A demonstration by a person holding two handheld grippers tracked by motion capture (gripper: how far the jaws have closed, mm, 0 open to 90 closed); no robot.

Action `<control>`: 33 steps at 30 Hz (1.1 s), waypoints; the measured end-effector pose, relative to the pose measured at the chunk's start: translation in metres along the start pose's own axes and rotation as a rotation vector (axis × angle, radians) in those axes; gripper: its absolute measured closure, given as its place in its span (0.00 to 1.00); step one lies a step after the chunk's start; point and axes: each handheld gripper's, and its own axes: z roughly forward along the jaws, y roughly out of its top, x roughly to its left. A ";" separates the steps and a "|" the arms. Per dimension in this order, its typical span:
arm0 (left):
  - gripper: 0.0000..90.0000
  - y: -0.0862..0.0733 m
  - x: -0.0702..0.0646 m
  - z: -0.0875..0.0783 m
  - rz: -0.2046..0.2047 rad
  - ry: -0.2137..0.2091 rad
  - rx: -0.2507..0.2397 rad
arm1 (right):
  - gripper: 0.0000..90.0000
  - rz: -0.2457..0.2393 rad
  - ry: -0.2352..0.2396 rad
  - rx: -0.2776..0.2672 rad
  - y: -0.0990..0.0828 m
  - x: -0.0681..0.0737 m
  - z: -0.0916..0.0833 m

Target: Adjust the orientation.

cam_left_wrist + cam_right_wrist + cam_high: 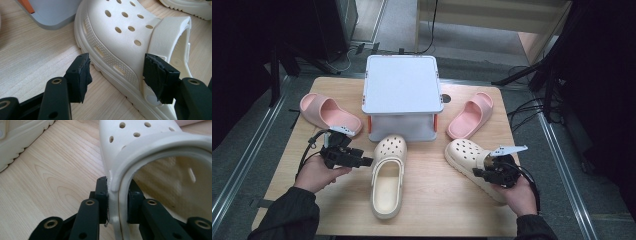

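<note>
Four shoes [388, 175] on wooden table [437, 200]

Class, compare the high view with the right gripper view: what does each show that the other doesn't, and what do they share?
High view adds: the left pink slide, grey stand and left gripper. Right gripper view adds: the right gripper, its pads pressing both sides of the right clog at its rim. Shared: that clog, the middle clog, the wooden table.
</note>
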 end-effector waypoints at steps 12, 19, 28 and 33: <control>0.45 0.000 0.000 -0.003 0.005 -0.003 -0.010 | 0.87 0.097 0.027 -0.140 0.036 0.037 -0.019; 0.45 -0.001 0.000 -0.003 0.007 -0.007 -0.015 | 0.86 0.043 0.029 -0.132 0.060 0.069 0.000; 0.46 -0.005 -0.006 -0.002 0.013 -0.011 -0.025 | 0.86 0.007 -0.018 -0.068 0.069 0.085 0.030; 0.46 -0.008 -0.007 -0.002 0.015 -0.009 -0.018 | 0.86 -0.017 -0.014 -0.050 0.066 0.091 0.042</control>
